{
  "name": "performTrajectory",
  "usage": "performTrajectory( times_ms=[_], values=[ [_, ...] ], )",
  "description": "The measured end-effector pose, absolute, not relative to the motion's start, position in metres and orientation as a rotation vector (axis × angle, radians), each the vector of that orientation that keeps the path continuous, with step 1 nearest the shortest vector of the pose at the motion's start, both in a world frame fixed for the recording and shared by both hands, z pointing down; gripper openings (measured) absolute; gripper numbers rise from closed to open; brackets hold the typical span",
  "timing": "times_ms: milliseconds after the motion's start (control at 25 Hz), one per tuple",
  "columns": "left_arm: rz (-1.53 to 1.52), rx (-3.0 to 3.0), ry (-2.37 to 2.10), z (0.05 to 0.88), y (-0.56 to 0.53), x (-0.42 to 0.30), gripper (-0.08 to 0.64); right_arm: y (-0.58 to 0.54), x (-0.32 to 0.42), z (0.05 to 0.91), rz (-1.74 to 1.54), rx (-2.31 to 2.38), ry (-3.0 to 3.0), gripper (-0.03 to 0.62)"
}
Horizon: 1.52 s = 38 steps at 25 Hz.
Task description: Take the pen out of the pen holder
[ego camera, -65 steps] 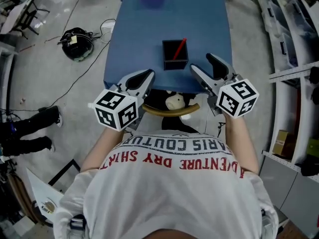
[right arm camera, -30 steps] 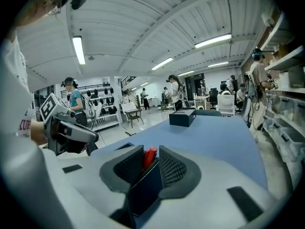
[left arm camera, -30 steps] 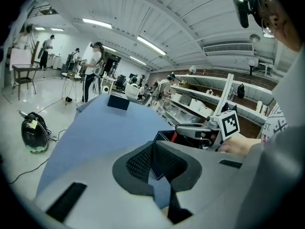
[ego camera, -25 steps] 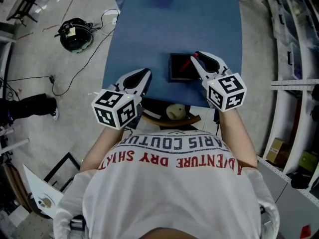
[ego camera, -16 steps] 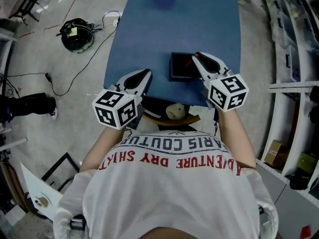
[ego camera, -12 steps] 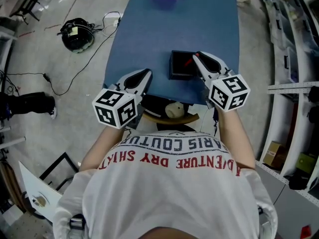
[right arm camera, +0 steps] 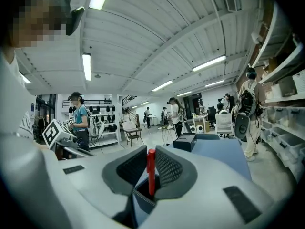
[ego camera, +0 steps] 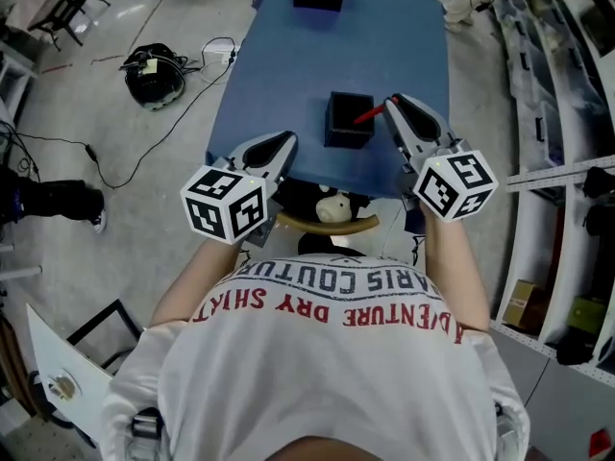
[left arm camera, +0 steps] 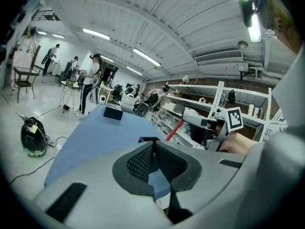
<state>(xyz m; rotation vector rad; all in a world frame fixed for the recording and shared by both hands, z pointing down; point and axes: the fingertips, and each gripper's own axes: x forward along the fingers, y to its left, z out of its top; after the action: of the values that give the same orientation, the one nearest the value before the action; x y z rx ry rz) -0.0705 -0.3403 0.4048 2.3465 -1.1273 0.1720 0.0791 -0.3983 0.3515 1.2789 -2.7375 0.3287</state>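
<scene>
1. Right gripper is clamping the red pen near its top end. About 2 seconds back its jaws were standing apart and short of the holder; now both pads are pressing on the shaft, and the gripper is riding higher over the holder than it was 1 second ago.
2. Blue table is carrying the same load as before, with nothing on it shifting.
3. Left gripper is hanging at the table's near edge, well apart from the holder, with its jaws closed together on nothing. It is taking no part in the pull.
4. Pen holder, a black open-topped box, is sitting where it sat before. It is not being dragged up with the pen, which suggests the pen is sliding out freely.
5. Pen: more of the red shaft seems to be showing above the rim than 1 second ago, slanting from the opening up to the right jaws. Its lower end is still dipping inside the holder, though, so the removal is looking under way but not finished, and the tip is yet to clear the rim.
</scene>
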Motion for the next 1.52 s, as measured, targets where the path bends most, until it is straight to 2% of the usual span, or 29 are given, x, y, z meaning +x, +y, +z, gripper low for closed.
performTrajectory(
  times_ms=[480, 920, 1520],
  values=[
    [0.118, 2.446, -1.052, 0.364, -0.292, -0.066, 0.037, -0.31, 0.081, 0.288, 0.321, 1.313, -2.904, 0.063],
    [0.168, 2.545, -0.966, 0.356, -0.248, -0.05, 0.038, -0.243, 0.082, 0.316, 0.395, 1.313, -2.909, 0.063],
    [0.154, 2.516, -0.95, 0.363, -0.238, -0.055, 0.038, -0.227, 0.079, 0.335, 0.461, 1.308, -2.881, 0.063]
  ],
)
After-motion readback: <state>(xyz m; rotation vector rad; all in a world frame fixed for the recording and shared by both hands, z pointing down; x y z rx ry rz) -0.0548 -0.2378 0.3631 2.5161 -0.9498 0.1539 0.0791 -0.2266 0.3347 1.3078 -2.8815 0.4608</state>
